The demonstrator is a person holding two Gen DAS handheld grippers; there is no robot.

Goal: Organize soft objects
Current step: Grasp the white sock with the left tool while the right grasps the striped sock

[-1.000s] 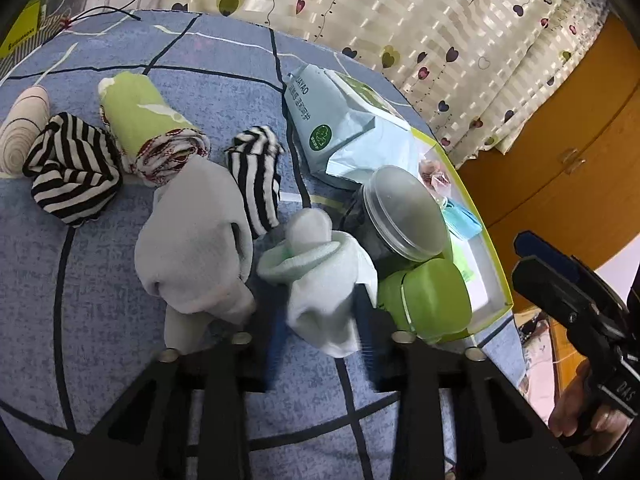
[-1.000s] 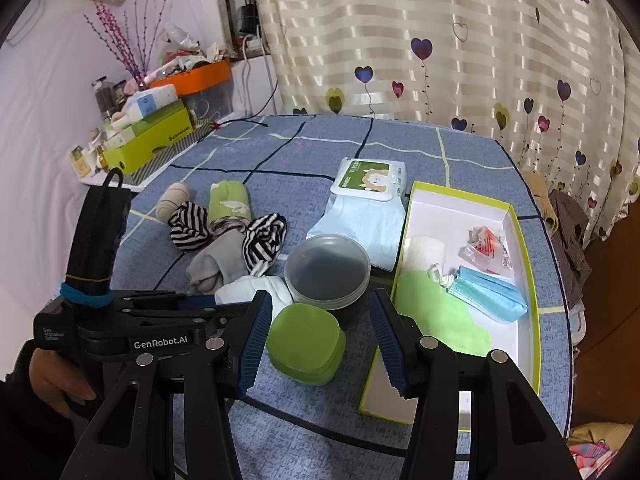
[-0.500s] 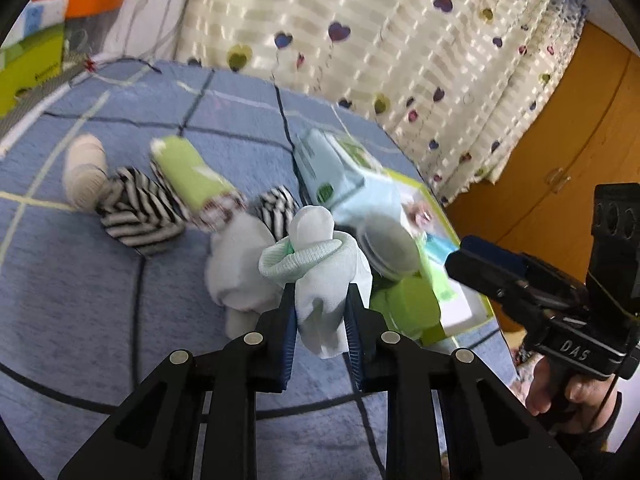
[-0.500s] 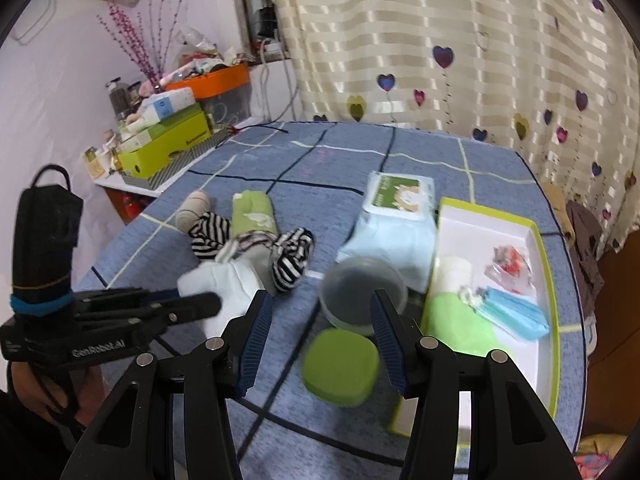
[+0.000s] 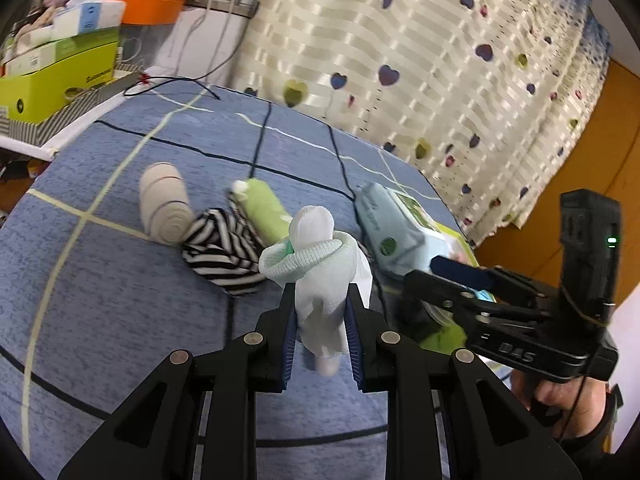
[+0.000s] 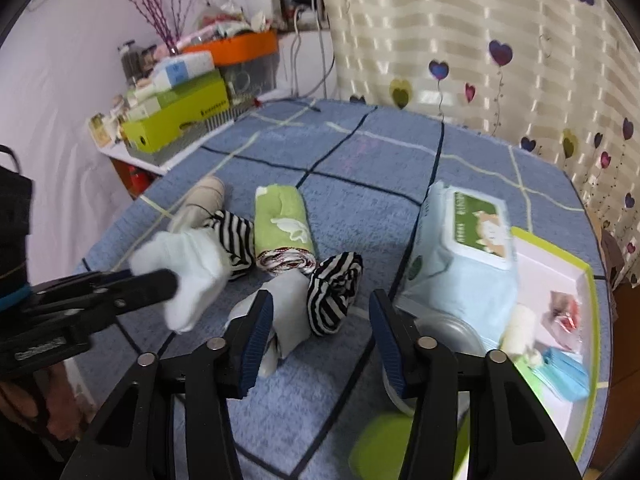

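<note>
My left gripper (image 5: 320,312) is shut on a white sock bundle (image 5: 320,264) with a mint cuff, held up off the blue bedspread (image 5: 120,300). From the right wrist view the same white sock bundle (image 6: 188,272) hangs at the left, in the left gripper (image 6: 170,280). My right gripper (image 6: 320,316) hovers over a grey sock (image 6: 290,304) and a striped sock (image 6: 334,290). Its jaws are closing, and the pads touch neither sock. Behind lie a green towel roll (image 6: 282,228), another striped sock (image 6: 236,240) and a beige roll (image 6: 200,200).
A wet-wipes pack (image 6: 468,248) lies at the right beside a green-rimmed tray (image 6: 588,280) holding small items. A clear lidded tub (image 6: 448,332) and a green box (image 6: 384,448) sit near my right fingers. Cluttered shelves (image 6: 176,120) stand at the far left, a curtain (image 6: 480,40) behind.
The left gripper shut on the white sock and lifted it off the bed. The right gripper swung left from over the green box to over the grey and striped socks, its jaws narrowing.
</note>
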